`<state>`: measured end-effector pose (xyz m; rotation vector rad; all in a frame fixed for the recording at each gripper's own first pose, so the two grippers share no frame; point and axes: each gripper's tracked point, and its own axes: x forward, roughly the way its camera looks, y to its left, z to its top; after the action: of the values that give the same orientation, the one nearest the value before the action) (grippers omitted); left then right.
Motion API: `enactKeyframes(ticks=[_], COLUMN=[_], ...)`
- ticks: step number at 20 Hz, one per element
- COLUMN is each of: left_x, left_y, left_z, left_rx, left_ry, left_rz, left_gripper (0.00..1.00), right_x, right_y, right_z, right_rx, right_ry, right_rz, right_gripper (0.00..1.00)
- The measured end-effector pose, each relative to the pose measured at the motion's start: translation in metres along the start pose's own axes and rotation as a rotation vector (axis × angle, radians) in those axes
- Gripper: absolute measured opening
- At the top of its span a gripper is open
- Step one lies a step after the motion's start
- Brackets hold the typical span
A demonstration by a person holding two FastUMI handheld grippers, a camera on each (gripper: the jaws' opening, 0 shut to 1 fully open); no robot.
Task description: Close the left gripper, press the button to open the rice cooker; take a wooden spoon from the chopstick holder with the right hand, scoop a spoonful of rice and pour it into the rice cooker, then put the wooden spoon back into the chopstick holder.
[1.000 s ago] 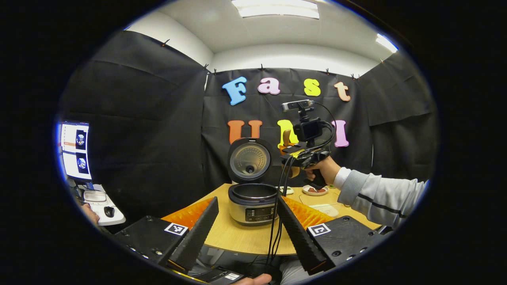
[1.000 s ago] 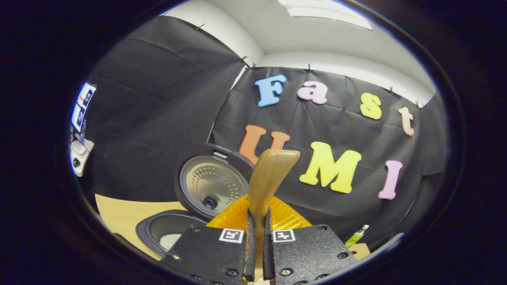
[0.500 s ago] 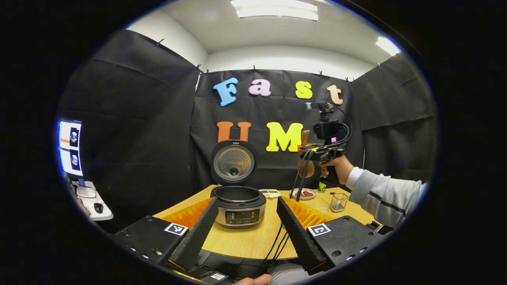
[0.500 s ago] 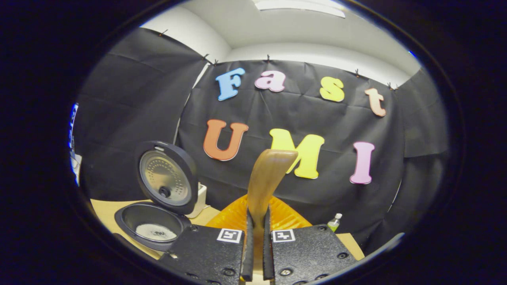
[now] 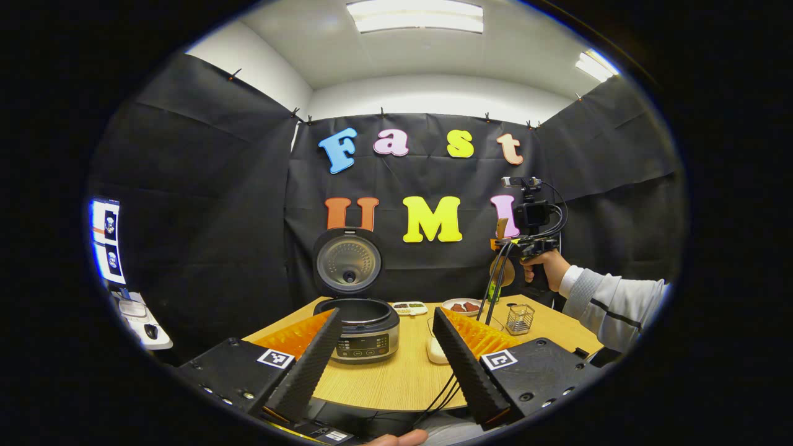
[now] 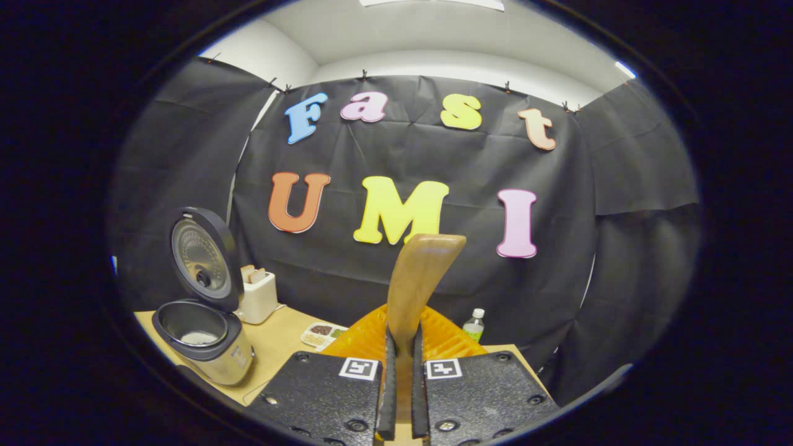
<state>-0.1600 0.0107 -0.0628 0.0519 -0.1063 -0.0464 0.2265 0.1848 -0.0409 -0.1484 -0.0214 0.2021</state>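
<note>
1. Wooden spoon [image 6: 414,291], brown with a long handle, stands upright at bottom centre of the right gripper view, clamped between both fingers of the right gripper [image 6: 399,396].
2. At lower left of that view, the silver rice cooker [image 6: 204,341] sits with its lid up and white rice in the pot.
3. In the left gripper view, the left gripper [image 5: 384,359] has its fingers spread wide, gripping nothing; the cooker [image 5: 362,328] shows between them on the light wooden table [image 5: 396,381].
4. Right of centre there, a small wire chopstick holder [image 5: 519,318] stands below a hand [image 5: 538,266] raising the right gripper [image 5: 503,244].
</note>
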Motion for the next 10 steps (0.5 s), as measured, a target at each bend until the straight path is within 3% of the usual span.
enactKeyframes(ticks=[10], left_x=[0.000], left_y=[-0.005], left_z=[-0.007], left_rx=[-0.007], left_ry=[0.018], left_rz=[0.004], left_gripper=[0.94], right_x=[0.019], right_y=[-0.089], right_z=[-0.088], right_rx=[0.087], right_ry=[0.077], right_rz=[-0.149], right_gripper=[0.16])
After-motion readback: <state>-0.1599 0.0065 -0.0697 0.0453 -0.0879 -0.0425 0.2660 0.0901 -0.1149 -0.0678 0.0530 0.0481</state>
